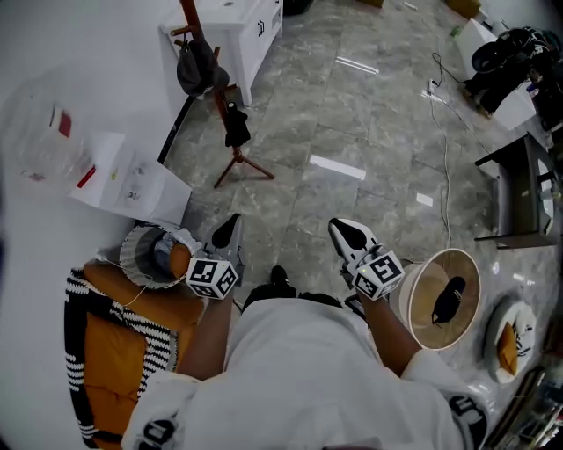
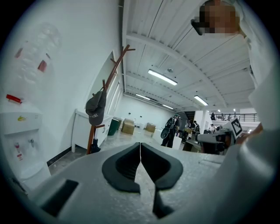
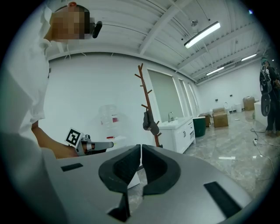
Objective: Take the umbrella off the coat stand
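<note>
Both grippers are held level in front of the person, side by side and apart. The left gripper [image 1: 227,232] has its jaws pressed together with nothing between them. The right gripper [image 1: 350,235] is the same, pads meeting along a thin seam and empty.

In the head view the wooden coat stand [image 1: 216,98] rises at about 11 o'clock from the grippers, well apart from both, with its tripod feet splayed on the grey marble floor [image 1: 352,114]. A dark cap [image 1: 195,66] hangs from an upper peg. The umbrella [image 1: 236,126] is a small, dark, folded bundle hanging lower down, right against the pole at the cap's 5 o'clock.

A white cabinet [image 1: 251,26] stands just behind the stand at 12 o'clock, against the white wall. At 9 o'clock of the left gripper sits an orange cushion [image 1: 114,352] with black-and-white striped edging. At 3 o'clock of the right gripper there is a round, pale basket [image 1: 422,303] with something dark inside – too small to tell what.
</note>
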Demonstrator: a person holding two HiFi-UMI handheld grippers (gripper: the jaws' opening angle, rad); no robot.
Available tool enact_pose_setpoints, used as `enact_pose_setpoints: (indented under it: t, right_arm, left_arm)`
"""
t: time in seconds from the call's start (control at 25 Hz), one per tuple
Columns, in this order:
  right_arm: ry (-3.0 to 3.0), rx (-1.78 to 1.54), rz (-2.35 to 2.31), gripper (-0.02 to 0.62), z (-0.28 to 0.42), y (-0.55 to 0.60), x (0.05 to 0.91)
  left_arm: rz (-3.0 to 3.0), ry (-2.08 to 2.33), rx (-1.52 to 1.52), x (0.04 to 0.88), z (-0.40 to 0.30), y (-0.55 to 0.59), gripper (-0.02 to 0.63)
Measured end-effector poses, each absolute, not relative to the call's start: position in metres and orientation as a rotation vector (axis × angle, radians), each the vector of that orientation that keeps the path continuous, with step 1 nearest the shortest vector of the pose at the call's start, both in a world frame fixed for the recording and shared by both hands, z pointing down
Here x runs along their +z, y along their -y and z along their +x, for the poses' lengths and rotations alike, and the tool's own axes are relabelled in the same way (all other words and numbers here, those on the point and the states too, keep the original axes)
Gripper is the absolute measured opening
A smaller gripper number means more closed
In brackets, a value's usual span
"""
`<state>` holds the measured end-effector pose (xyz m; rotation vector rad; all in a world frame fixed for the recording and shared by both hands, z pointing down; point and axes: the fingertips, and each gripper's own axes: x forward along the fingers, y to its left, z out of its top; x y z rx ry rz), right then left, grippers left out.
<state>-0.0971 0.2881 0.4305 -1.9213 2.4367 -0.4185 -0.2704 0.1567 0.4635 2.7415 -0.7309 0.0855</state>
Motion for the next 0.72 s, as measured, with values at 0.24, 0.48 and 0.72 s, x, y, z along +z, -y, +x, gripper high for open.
enact_pose_setpoints:
  t: [0.24,0.48,0.72]
  right_arm:
    - [-2.449,-0.418,-1.906,0.017,-0.078,-0.237,0.432]
    - [-2.465,-0.479,-1.831,0.017,-0.049,-0.185,0.445]
    - [-2.550,-0.477,-1.700,0.017,-0.009,-0.107,0.450]
  left_arm:
    - [2.724,0.709,0.093,0.473,-0.240,-0.107,0.017]
    - [2.707,0.710,0.114,0.482,-0.206,-0.067,0.017]
    - [2.652,0.835,0.132,0.493,-0.177,-0.013,0.017]
